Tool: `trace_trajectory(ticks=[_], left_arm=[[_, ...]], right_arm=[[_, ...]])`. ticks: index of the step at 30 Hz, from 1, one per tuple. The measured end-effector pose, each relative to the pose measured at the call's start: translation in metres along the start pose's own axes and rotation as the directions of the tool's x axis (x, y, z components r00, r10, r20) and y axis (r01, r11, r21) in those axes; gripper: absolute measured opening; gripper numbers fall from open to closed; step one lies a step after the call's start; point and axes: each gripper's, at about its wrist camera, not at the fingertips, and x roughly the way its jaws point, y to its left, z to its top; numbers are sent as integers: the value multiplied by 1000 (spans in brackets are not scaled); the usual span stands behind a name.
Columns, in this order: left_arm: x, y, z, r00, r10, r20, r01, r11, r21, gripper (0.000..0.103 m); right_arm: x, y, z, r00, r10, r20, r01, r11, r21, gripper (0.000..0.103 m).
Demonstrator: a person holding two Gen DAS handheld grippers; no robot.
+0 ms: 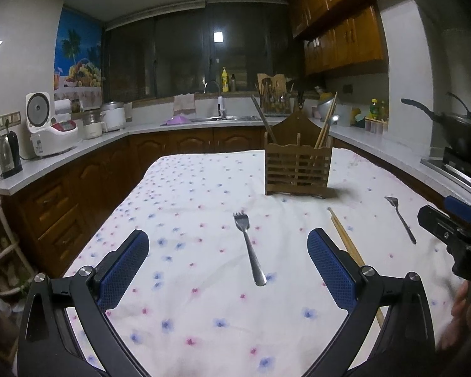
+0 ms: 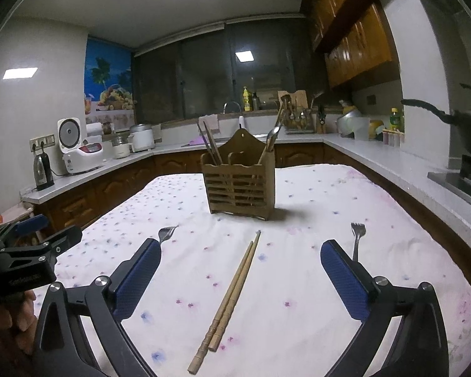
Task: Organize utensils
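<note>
On the floral cloth a steel fork lies lengthwise between the wide-apart fingers of my left gripper, which is open and touches nothing. A pair of wooden chopsticks lies between the fingers of my right gripper, also open and empty. A second fork rests just beyond its right finger, and the first fork peeks out past its left finger. The slatted wooden holder stands further back, with chopsticks and a spoon in it. Each gripper shows at the other view's edge, the right gripper and the left gripper.
Counters run around the table on three sides. A rice cooker and kettle stand on the left, a sink with tap at the back, and a black wok on the stove to the right. A hand shows at the right edge.
</note>
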Motion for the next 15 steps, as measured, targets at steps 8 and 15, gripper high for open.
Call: trace_trajectory(ticks=[8,15], left_arm=[[5,1,-1,999,-4,-32,3,1000,-3,103],[5,1,-1,999,-11,-33,11,1000,-2,103]], right_arm=[[0,-8,-1,1000,-11,-4,11,1000,29,102],[-1,-8,0,1000,-8,-8,8,1000,25,102]])
